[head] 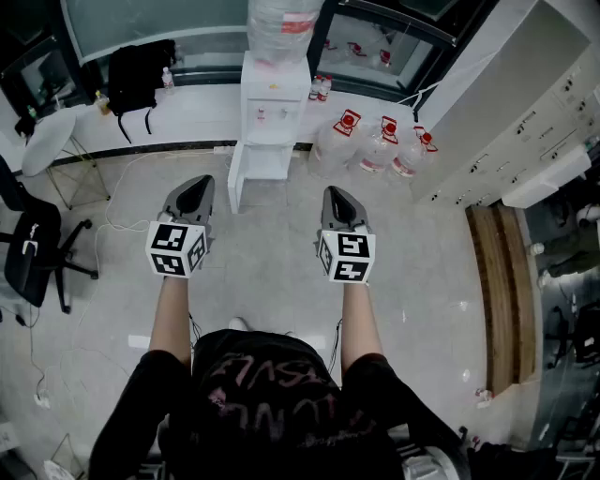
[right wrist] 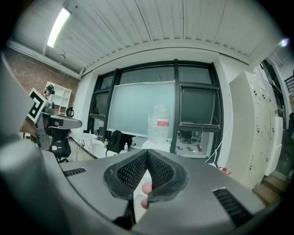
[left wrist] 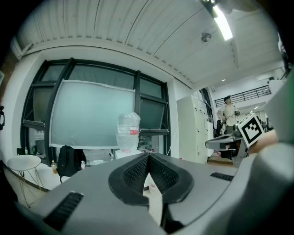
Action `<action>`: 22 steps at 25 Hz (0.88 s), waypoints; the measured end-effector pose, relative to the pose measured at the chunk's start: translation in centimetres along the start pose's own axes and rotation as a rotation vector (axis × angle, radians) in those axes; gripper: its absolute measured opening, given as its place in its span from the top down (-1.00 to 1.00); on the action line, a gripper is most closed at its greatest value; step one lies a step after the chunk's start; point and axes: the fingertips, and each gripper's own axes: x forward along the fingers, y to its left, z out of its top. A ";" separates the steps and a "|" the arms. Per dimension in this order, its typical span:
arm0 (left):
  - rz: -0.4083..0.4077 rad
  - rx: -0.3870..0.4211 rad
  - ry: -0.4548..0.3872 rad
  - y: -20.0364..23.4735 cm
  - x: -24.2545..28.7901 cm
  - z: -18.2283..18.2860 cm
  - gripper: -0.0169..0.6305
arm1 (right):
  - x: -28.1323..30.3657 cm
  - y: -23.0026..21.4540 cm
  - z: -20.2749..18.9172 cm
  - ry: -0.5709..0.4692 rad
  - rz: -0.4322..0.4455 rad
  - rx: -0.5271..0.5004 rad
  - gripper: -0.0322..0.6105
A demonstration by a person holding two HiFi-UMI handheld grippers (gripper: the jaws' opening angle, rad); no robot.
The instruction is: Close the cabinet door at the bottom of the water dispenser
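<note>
While both my claws are pinched shut on nothing, one water dispenser (head: 274,103) stands ahead.
Two claws up, left claw (head: 195,187) and right claw (head: 337,197); its one bottom cabinet door (head: 235,178) hangs open (swung left); three jugs (head: 375,145) lie beside it on the pale floor (head: 272,291), with dark-framed windows (head: 150,23) behind.

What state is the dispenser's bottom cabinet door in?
Open: the cabinet door stands swung out from the base of the water dispenser in the head view.

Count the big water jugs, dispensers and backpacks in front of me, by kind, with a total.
Water dispenser: 1
Water jug on top of it: 1
Water jugs lying beside it: 3
Black backpack: 1
Total: 6
</note>
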 end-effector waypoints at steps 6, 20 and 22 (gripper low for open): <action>-0.010 -0.007 0.007 0.6 0.6 -0.5 0.93 | 0.8 0.2 -0.1 0.001 -0.008 0.001 0.86; -0.057 -0.016 0.021 3.8 1.2 -2.4 0.93 | 3.1 2.9 -1.1 0.018 -0.028 -0.003 0.86; -0.060 -0.024 0.029 4.3 1.4 -2.9 0.93 | 3.6 3.0 -1.5 0.029 -0.032 -0.002 0.86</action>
